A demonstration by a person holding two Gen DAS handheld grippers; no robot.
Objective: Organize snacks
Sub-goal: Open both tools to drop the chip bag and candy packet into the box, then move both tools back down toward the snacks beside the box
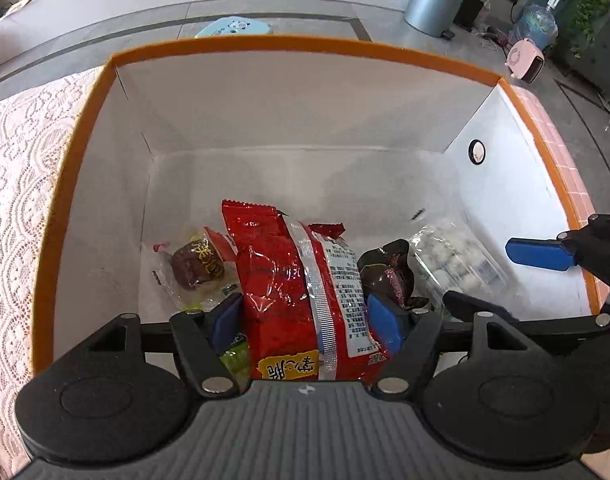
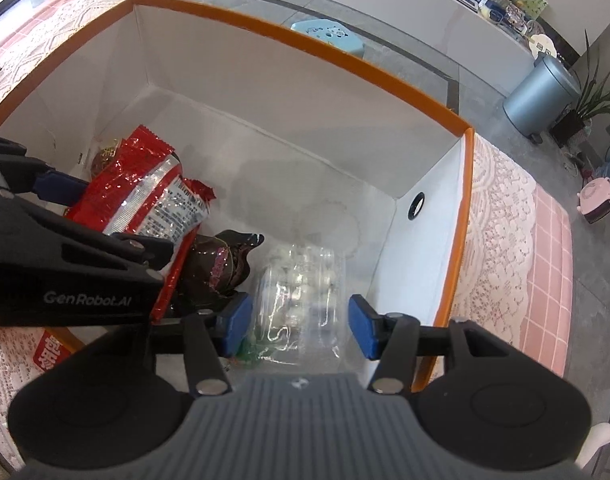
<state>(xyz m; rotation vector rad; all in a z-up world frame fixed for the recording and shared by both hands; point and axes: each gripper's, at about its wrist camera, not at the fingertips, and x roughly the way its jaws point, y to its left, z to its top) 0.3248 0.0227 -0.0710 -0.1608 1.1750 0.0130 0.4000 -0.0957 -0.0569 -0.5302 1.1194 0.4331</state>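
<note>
Snack bag [image 1: 289,280], red, sits clamped in my left gripper [image 1: 305,320] over the orange-rimmed box [image 1: 305,46]. My right gripper [image 2: 301,326] hangs wide above the clear packet [image 2: 301,292].

Near end of red snack bag [image 1: 289,280] was hidden behind left gripper [image 1: 305,320] body. Green packet [image 1: 235,356] showed only a sliver. Label print on clear tray [image 2: 301,296] was too blurred to read.
</note>
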